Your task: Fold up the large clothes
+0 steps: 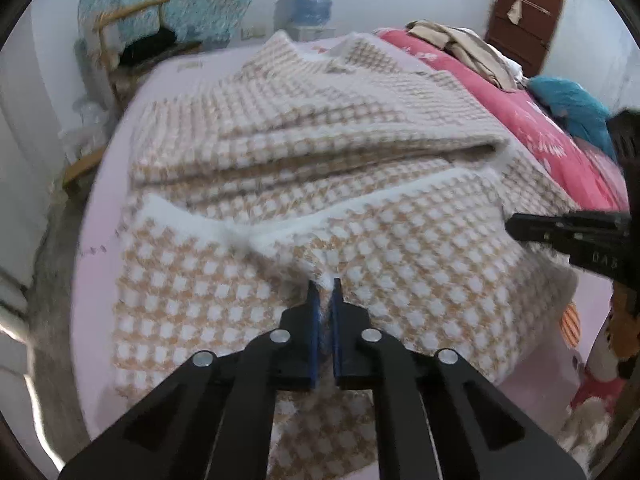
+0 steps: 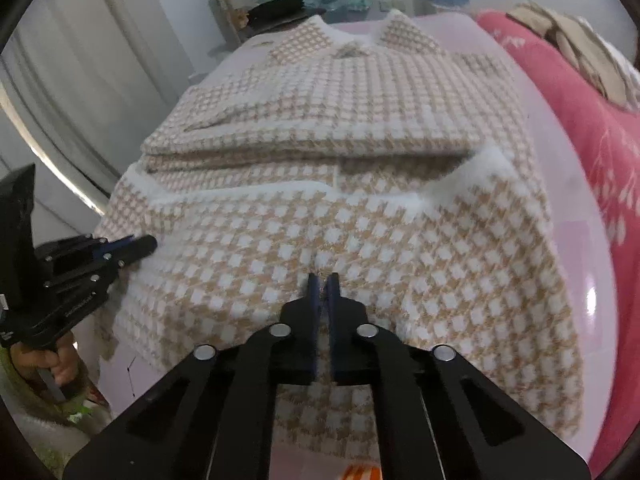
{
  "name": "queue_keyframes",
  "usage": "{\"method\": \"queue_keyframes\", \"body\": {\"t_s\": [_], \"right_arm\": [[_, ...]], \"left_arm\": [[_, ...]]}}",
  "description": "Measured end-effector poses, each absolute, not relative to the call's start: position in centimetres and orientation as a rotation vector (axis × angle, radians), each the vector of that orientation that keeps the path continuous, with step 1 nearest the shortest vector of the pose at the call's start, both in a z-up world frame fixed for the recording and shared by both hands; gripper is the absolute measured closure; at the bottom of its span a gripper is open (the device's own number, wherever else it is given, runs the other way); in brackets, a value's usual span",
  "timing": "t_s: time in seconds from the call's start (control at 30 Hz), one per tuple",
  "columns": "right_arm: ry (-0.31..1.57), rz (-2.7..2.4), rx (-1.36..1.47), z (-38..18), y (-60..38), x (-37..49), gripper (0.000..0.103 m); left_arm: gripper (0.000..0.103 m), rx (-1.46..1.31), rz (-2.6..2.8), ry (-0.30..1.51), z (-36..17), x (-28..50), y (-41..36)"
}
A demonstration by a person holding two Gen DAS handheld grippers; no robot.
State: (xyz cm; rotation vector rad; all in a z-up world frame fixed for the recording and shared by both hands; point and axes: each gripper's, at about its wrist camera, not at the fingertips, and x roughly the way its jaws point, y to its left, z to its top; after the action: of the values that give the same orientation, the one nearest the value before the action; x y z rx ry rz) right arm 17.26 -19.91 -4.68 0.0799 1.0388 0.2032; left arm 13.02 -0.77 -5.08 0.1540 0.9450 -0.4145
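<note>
Two tongs pinch one garment. Left wrist view: the left gripper [image 1: 325, 282] is clenched on the near hem of the checked sweater [image 1: 320, 168] — spread on a pink bed [image 1: 100, 200]. Right wrist view: the right gripper [image 2: 323, 278] likewise clamps the sweater's near edge — collar far away.

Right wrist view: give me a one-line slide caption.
Right gripper pinches the near edge of the checked tan-and-white sweater on the pink sheet; left gripper grips its left side.
</note>
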Motion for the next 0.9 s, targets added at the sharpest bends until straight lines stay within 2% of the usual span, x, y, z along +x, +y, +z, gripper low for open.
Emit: {"method": "queue_keyframes", "body": {"t_s": [0.2, 0.4, 0.47, 0.53, 0.6, 0.7, 0.77, 0.9], "right_arm": [[1.018, 0.230, 0.098, -1.4, -20.5, 15.9, 0.102], [1.114, 0.217, 0.081, -5.9, -19.3, 17.6, 0.100], [1.117, 0.223, 0.078, -5.6, -19.3, 17.7, 0.099], [1.121, 0.226, 0.086, -5.2, -19.7, 17.7, 0.095], [1.107, 0.231, 0.105, -4.5, -20.7, 17.7, 0.080], [1.016, 0.184, 0.107, -2.3, -22.8, 17.7, 0.065], [0.978, 0.117, 0.088, -1.6, -24.2, 17.6, 0.061], [0.965, 0.031, 0.090, -1.8, -26.8, 18.7, 0.061]], "left_arm": [[0.099, 0.152, -0.464, 0.926, -2.7, 11.9, -0.1], [0.095, 0.115, -0.447, 1.029, -6.2, 13.1, -0.2], [0.094, 0.121, -0.452, 1.025, -6.1, 13.2, -0.2], [0.093, 0.116, -0.462, 1.027, -5.9, 13.2, 0.0], [0.088, 0.099, -0.468, 1.030, -5.5, 13.5, 0.3], [0.080, 0.041, -0.462, 0.992, -4.1, 14.0, 2.0], [0.074, 0.031, -0.425, 0.959, -3.2, 14.7, 3.1], [0.072, 0.127, -0.250, 0.932, -3.2, 16.6, 4.4]]}}
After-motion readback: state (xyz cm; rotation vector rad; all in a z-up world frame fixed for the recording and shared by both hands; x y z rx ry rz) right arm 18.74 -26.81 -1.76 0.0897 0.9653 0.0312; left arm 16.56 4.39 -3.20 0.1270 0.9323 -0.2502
